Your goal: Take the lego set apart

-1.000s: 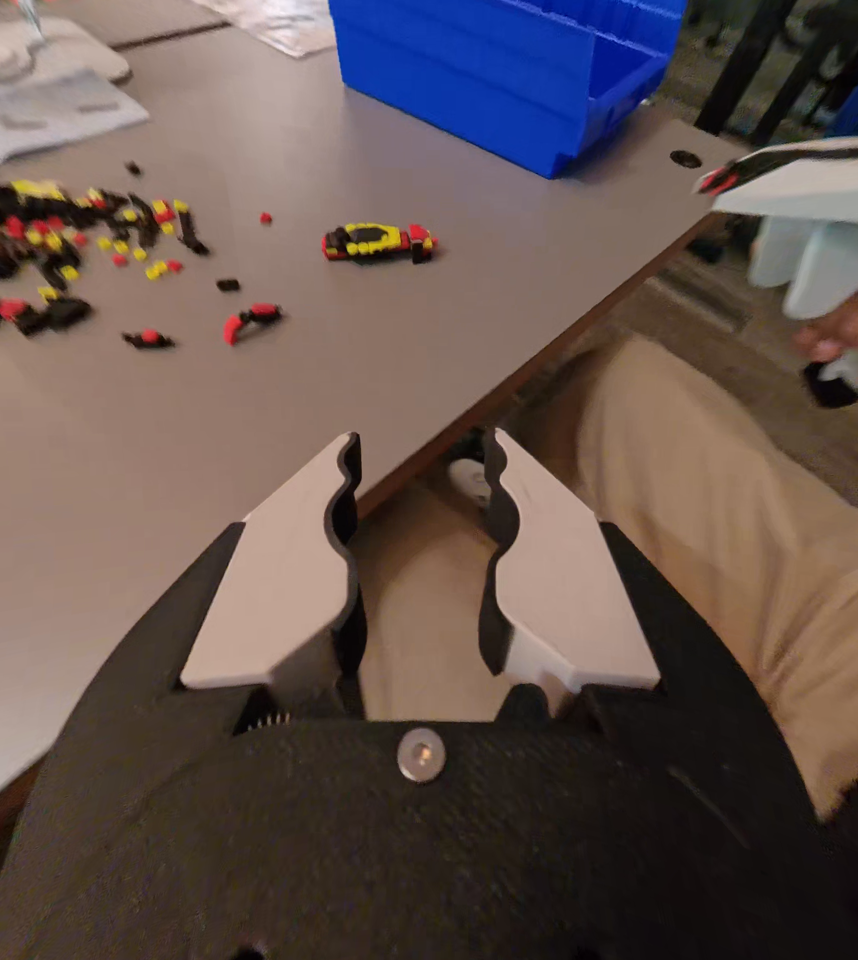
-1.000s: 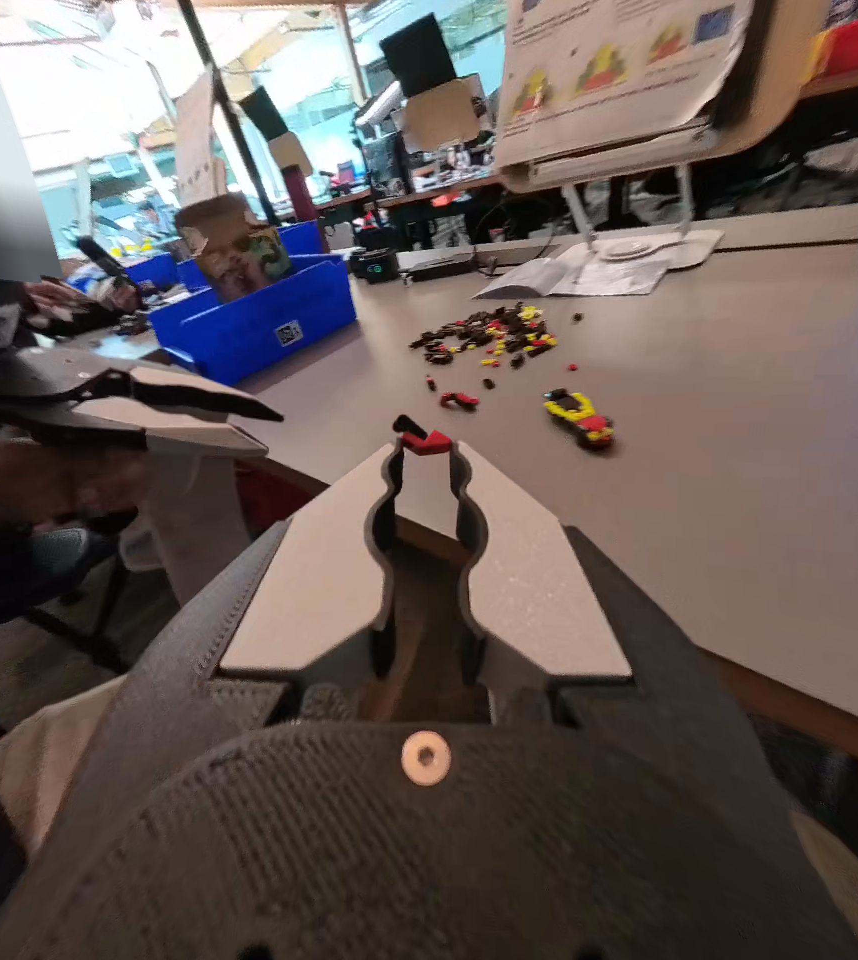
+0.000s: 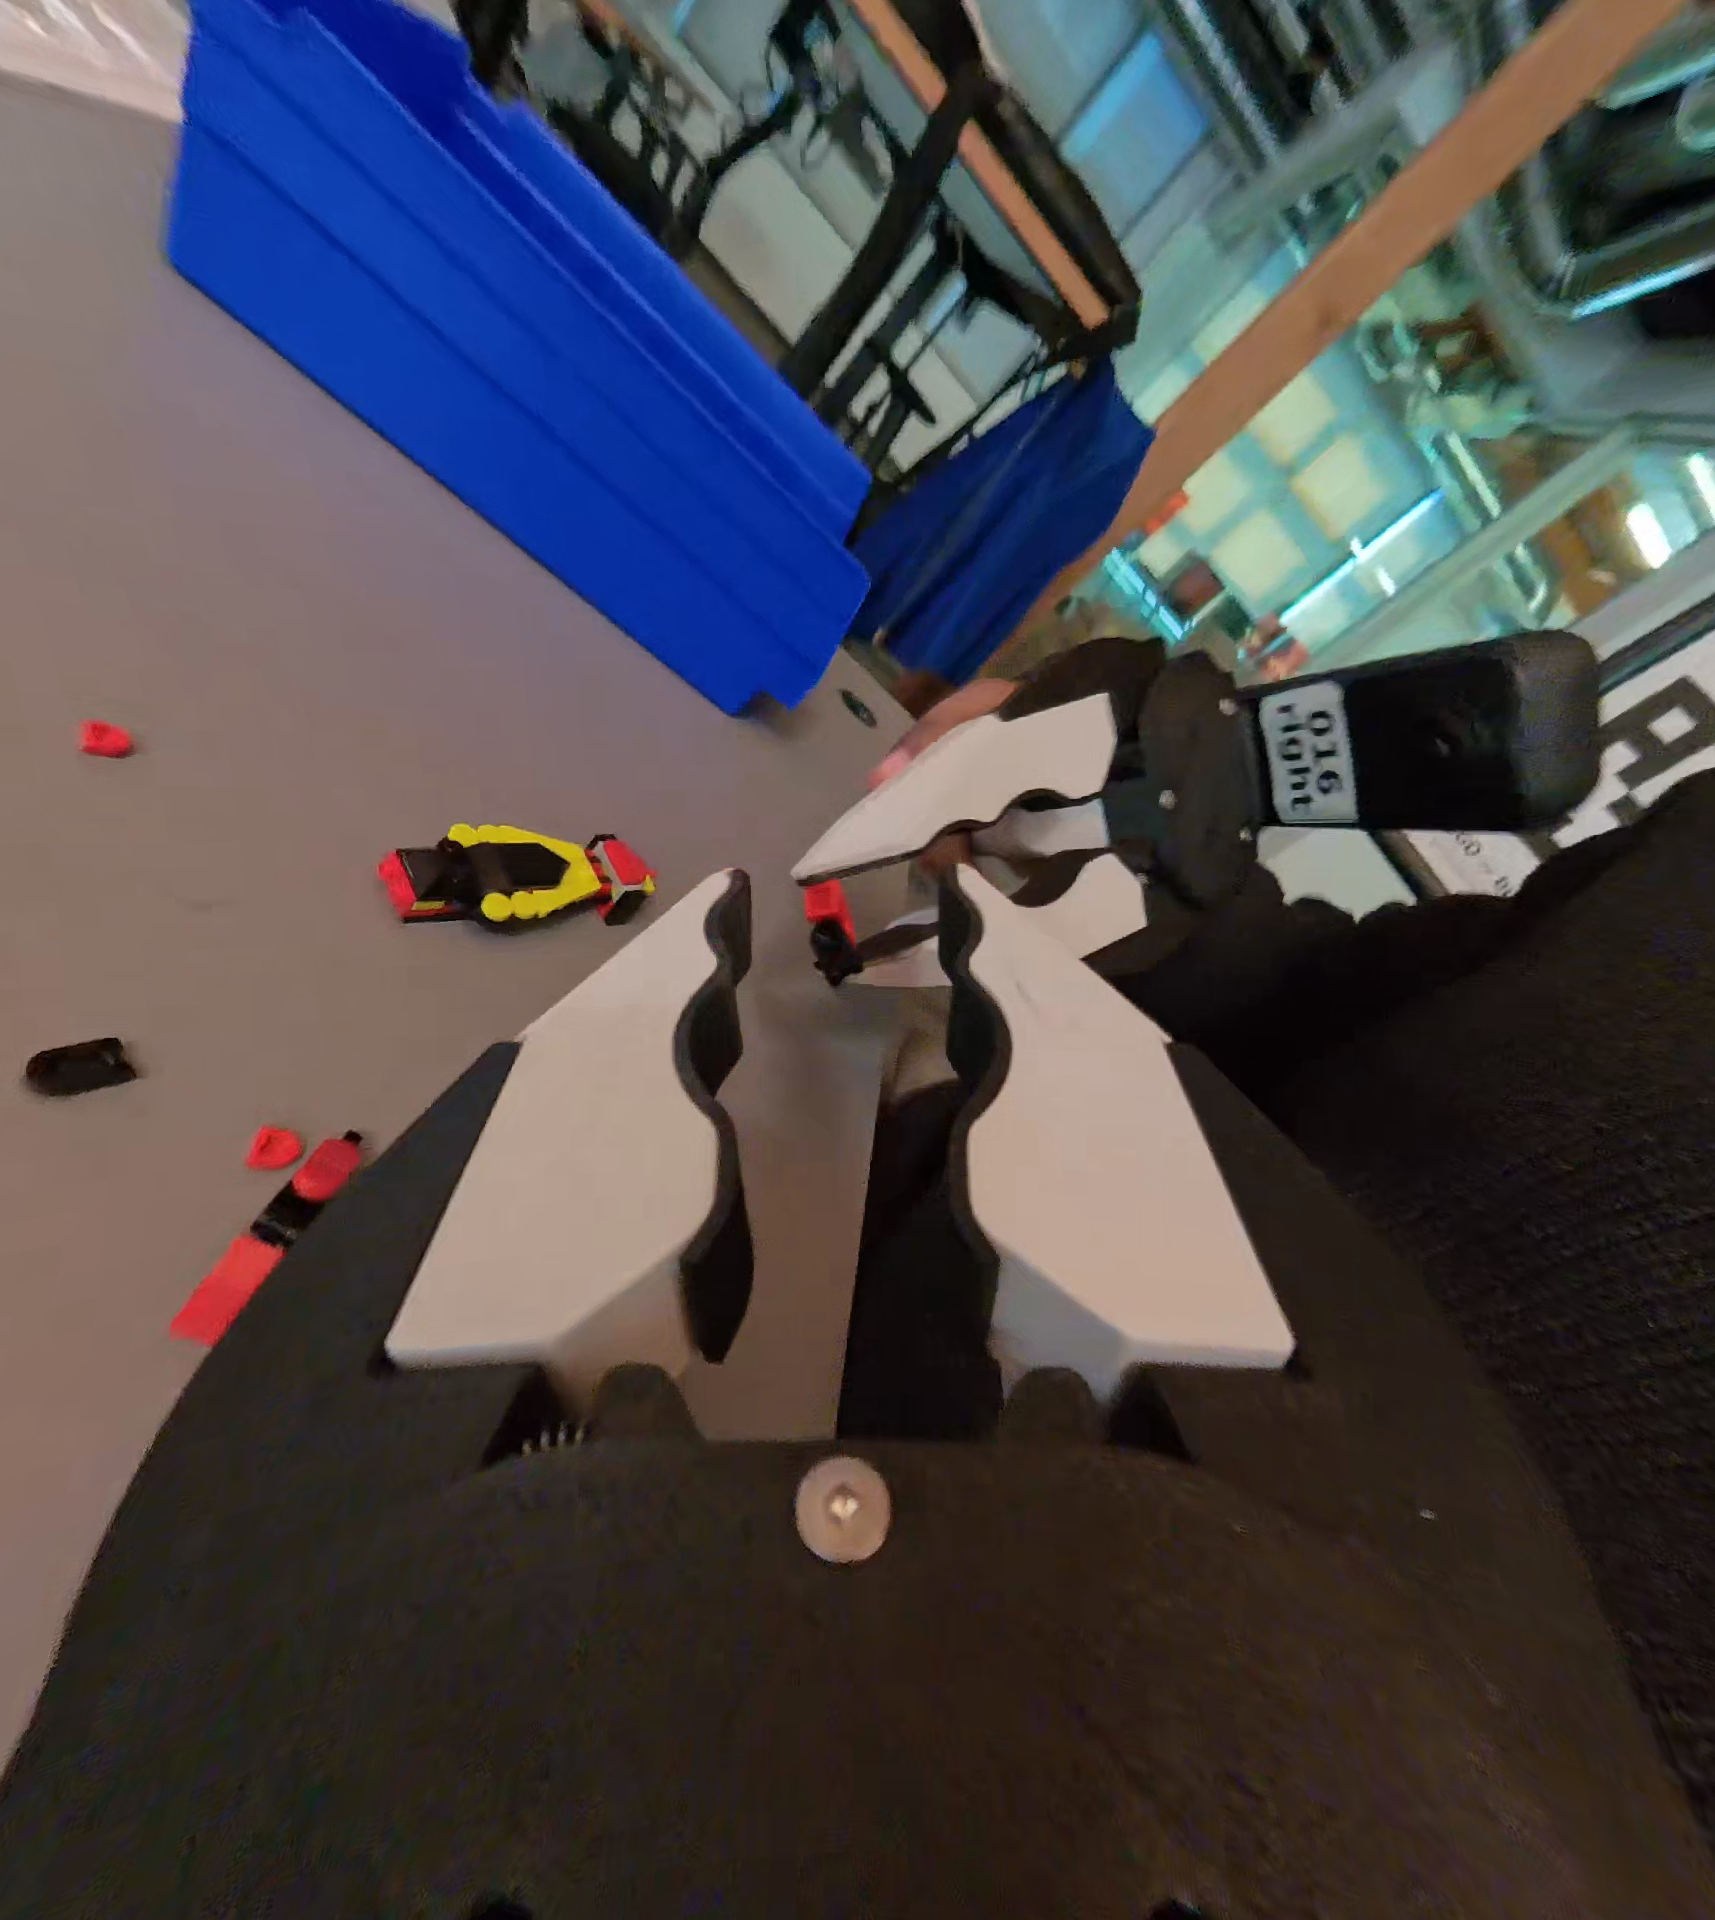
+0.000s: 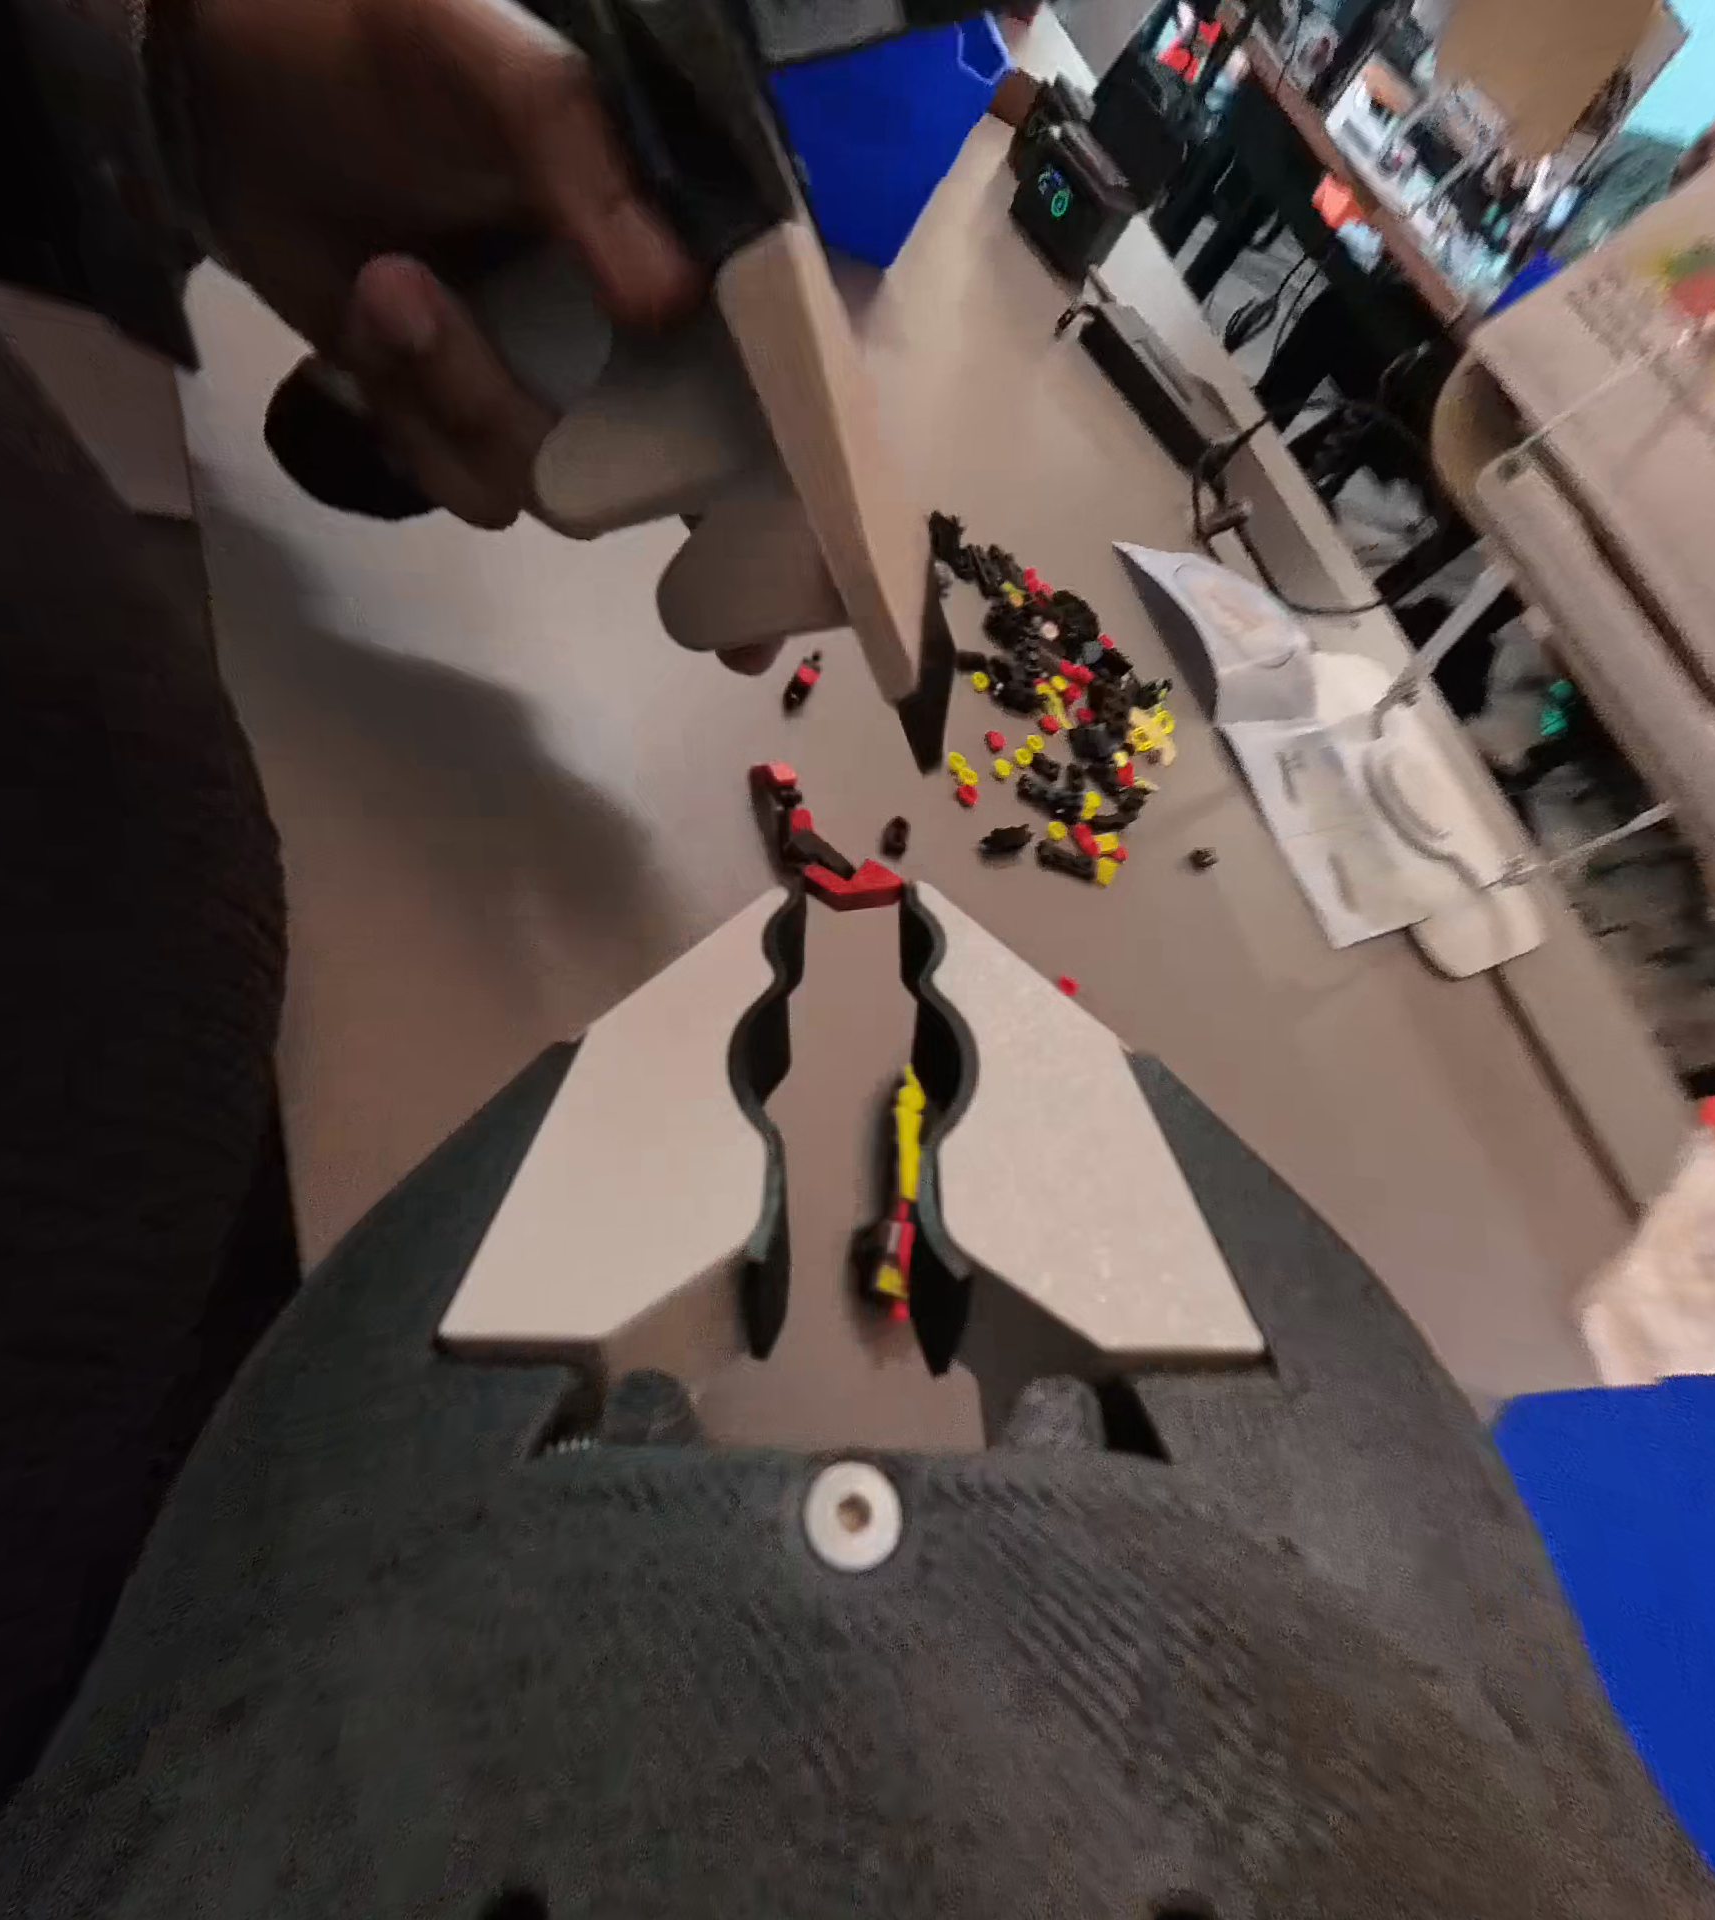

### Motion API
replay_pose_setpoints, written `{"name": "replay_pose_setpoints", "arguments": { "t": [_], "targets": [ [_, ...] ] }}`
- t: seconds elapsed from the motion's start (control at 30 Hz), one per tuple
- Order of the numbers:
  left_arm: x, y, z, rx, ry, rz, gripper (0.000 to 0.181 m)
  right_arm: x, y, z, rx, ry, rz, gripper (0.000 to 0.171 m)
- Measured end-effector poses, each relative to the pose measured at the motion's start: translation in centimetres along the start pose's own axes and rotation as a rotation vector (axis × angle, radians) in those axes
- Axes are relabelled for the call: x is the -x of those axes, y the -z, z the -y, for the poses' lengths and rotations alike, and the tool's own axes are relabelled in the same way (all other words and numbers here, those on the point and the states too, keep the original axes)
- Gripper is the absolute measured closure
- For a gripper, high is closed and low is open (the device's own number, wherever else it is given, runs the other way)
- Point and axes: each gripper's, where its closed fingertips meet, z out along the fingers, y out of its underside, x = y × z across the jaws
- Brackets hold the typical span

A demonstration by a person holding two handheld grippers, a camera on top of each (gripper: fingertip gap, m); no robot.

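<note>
Most bricks lie loose beyond the yellow car (image 3: pixel 518 871), left whole; our right gripper (image 4: pixel 848 894) pinches a red-and-black piece (image 4: pixel 848 883), left gripper (image 3: pixel 842 914) parted, empty

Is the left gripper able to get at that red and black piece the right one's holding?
Probably yes: the left gripper is open, with the red and black piece just beyond its tips, nothing between them.

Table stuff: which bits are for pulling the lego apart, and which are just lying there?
For the job:
- little yellow car, still in one piece
- red and black piece pinched in the right tool
- pile of loose bricks
- left tool, open and empty

Just lying about:
- blue bin
- paper booklet
- black box at the far edge
</note>
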Motion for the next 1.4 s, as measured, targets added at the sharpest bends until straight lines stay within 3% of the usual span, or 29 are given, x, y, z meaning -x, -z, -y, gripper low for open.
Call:
{"name": "replay_pose_setpoints", "arguments": {
  "t": [0.2,0.37,0.8,1.0,1.13,1.27,1.33,1.4],
  "targets": [
    [1.3,-2.9,-2.5,0.234,-0.126,0.083,0.149,-1.1,0.3,-1.1,-0.019,0.139,-0.056,0.154],
    [0.1,-3.3,-2.8,0.193,-0.016,-0.017,0.171,-1.2,1.0,-0.7,-0.089,0.127,-0.07,0.154],
    [-0.5,-3.0,-3.9,0.222,0.111,-0.133,0.176,0.1,1.4,-0.8,-0.167,0.135,0.004,0.154],
    [0.1,-2.6,-2.0,0.124,0.138,-0.145,0.177,-1.4,1.9,-0.3,-0.276,-0.163,0.034,0.152],
    [0.8,-1.9,-0.4,0.038,0.091,-0.108,0.177,-2.9,1.5,-0.8,-0.301,-0.539,0.107,0.143],
    [0.7,-1.9,0.1,0.008,0.03,-0.09,0.177,-3.0,1.8,0.8,-0.449,-0.951,0.332,0.129],
    [0.5,-2.2,-0.2,0.027,-0.007,-0.083,0.177,-3.4,2.1,1.1,-0.515,-1.065,0.375,0.137],
    [0.5,-2.6,-0.8,0.059,-0.05,-0.063,0.176,-3.2,1.9,0.9,-0.493,-1.047,0.374,0.147]
  ]
}}
